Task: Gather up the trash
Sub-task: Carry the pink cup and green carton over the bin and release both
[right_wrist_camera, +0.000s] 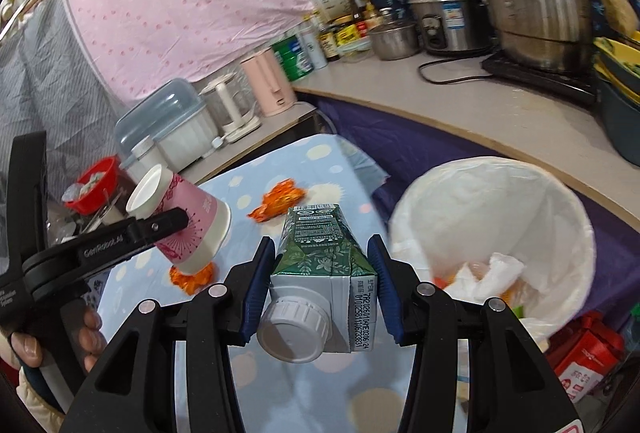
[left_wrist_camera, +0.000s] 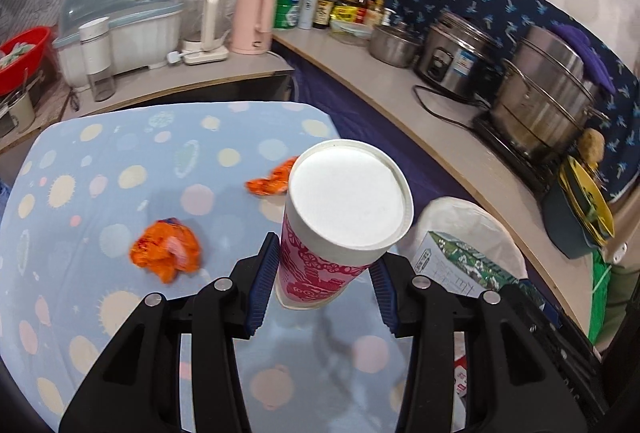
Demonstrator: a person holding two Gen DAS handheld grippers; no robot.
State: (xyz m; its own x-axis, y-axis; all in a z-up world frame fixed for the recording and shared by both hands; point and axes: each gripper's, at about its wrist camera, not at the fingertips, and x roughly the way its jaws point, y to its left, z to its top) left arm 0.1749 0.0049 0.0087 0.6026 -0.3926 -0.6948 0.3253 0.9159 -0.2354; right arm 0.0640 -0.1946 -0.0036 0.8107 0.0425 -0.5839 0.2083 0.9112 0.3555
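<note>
My left gripper [left_wrist_camera: 324, 281] is shut on a pink-and-white paper cup [left_wrist_camera: 340, 229], held upside down above the blue spotted tablecloth [left_wrist_camera: 100, 193]; the same cup [right_wrist_camera: 188, 221] shows tilted in the right wrist view. My right gripper [right_wrist_camera: 322, 283] is shut on a green-and-white drink carton [right_wrist_camera: 324, 273] with a white screw cap facing the camera. Two crumpled orange wrappers [left_wrist_camera: 166, 251] [left_wrist_camera: 270, 181] lie on the cloth. A bin lined with a white bag [right_wrist_camera: 492, 217] stands right of the table, with paper scraps inside.
A counter [left_wrist_camera: 400, 89] curves behind with steel pots, a rice cooker, bottles, a pink kettle and a dish box. A red bowl [left_wrist_camera: 24, 53] sits far left. Red packaging [right_wrist_camera: 584, 357] lies beside the bin. A hand [right_wrist_camera: 88, 329] holds the left gripper's handle.
</note>
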